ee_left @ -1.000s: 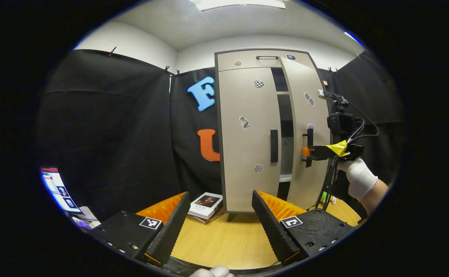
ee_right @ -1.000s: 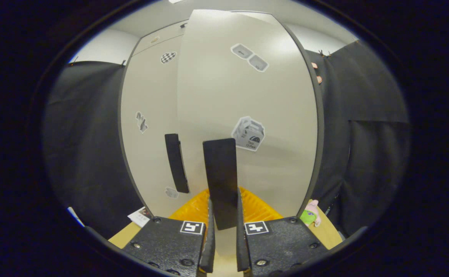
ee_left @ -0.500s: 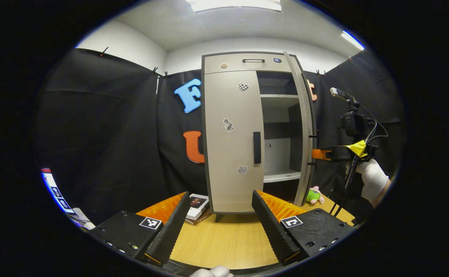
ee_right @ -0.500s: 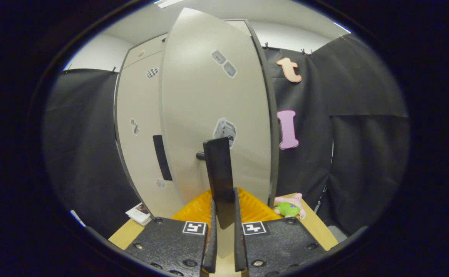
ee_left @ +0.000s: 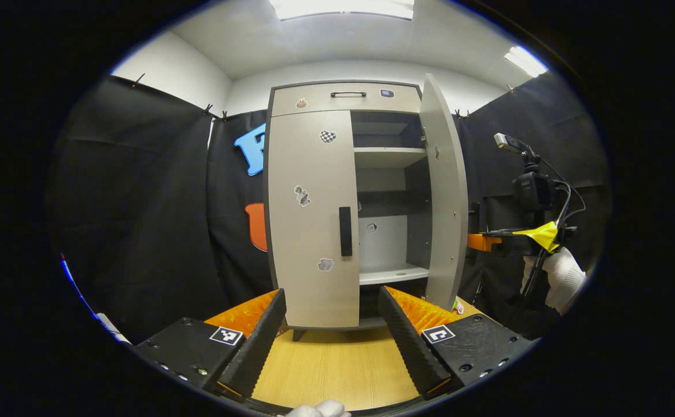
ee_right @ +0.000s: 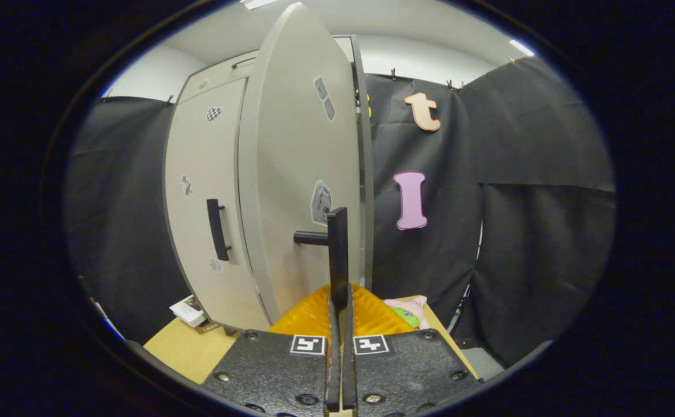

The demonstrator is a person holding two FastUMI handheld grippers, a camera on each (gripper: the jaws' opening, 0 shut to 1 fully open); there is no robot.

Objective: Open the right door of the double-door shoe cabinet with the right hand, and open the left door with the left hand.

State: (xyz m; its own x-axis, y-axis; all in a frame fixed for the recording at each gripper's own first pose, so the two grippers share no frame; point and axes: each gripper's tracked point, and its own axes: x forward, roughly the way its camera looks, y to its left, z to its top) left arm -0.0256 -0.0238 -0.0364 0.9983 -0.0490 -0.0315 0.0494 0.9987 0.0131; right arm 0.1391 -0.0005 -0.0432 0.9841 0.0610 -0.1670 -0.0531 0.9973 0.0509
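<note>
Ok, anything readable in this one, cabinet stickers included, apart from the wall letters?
No text reads clearly.
Stickers on the left door: too small to read.
Sticker on the right door, beside the handle the right gripper clamps: print blurred.
Book cover: too small.
Squares on the left gripper: coded patterns, no words.

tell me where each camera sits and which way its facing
Left gripper view: rides the left hand-held gripper, held back over the table, facing the shoe cabinet; its open fingers show below.
Right gripper view: rides the right hand-held gripper, close against the open right door, fingers shut on the right door handle.
Shared: closed left door, right door, the right hand-held gripper.
</note>
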